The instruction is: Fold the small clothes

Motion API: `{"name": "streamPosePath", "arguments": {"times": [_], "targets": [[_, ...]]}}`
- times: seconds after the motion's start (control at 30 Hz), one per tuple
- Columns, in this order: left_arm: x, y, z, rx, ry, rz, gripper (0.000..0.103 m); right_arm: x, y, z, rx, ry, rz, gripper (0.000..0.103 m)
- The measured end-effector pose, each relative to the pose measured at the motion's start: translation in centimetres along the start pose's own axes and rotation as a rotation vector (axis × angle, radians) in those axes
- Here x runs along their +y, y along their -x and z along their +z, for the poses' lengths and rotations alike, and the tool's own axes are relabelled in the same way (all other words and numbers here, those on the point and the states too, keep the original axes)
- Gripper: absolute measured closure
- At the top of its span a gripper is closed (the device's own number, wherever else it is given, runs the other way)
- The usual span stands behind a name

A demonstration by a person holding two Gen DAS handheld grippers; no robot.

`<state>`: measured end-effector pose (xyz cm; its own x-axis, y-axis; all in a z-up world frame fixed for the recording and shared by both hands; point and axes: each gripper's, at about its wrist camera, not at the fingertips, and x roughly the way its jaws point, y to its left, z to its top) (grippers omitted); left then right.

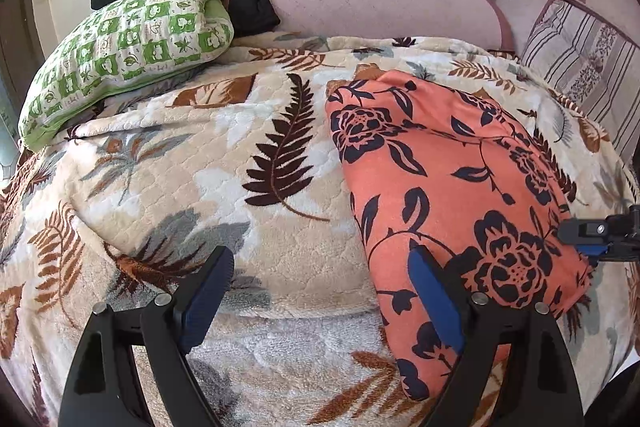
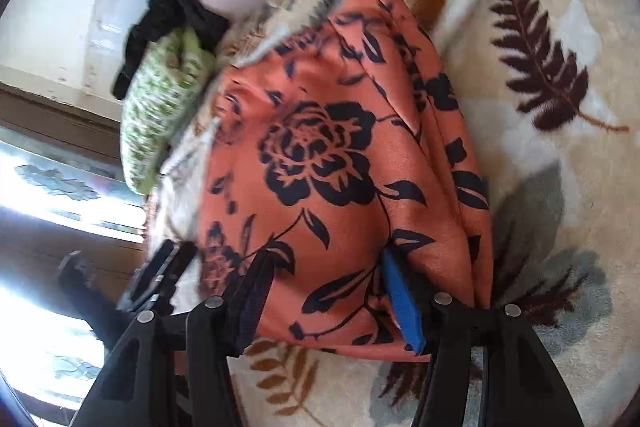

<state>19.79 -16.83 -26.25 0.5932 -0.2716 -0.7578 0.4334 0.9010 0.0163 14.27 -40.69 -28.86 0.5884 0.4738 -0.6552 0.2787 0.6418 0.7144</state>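
Left gripper spread wide over the leaf-print blanket, holding nothing, folded orange floral garment under its right finger, right gripper half open astride the garment's near edge, grip uncertain, green pillow beyond.

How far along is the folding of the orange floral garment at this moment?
Done: the orange floral garment lies on the leaf-print blanket as a compact, layered rectangle. In hand: nothing clearly gripped; the left gripper is open at its near edge, and the right gripper straddles its end. Left: whether another fold follows is unclear.
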Motion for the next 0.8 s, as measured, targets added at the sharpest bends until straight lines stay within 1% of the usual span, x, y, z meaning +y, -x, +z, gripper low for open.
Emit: {"name": "streamPosePath", "arguments": {"times": [0.07,0.2,0.3,0.4,0.6,0.73,0.8], "targets": [[-0.1,0.2,0.0,-0.019,-0.006,0.006,0.014,0.7,0.8,0.2,-0.013,0.029,0.010,0.041],[-0.1,0.2,0.0,-0.018,-0.009,0.010,0.014,0.3,1.5,0.5,-0.037,-0.002,0.043,0.041],[-0.2,0.2,0.1,-0.019,-0.007,0.008,0.014,0.8,3.2,0.8,-0.130,0.039,0.056,0.041],[-0.2,0.1,0.1,-0.019,-0.005,0.008,0.014,0.3,4.2,1.3,-0.184,0.006,0.091,0.041],[-0.3,0.0,0.2,-0.017,-0.005,0.004,0.014,-0.7,4.6,1.6,-0.203,-0.018,0.065,0.041],[-0.2,0.0,0.4,-0.016,0.005,-0.002,0.014,-0.2,5.3,1.6,-0.246,0.002,0.105,0.041],[-0.1,0.4,0.7,-0.036,0.013,-0.027,0.014,0.7,5.1,1.5,-0.256,0.024,0.116,0.041]]}}
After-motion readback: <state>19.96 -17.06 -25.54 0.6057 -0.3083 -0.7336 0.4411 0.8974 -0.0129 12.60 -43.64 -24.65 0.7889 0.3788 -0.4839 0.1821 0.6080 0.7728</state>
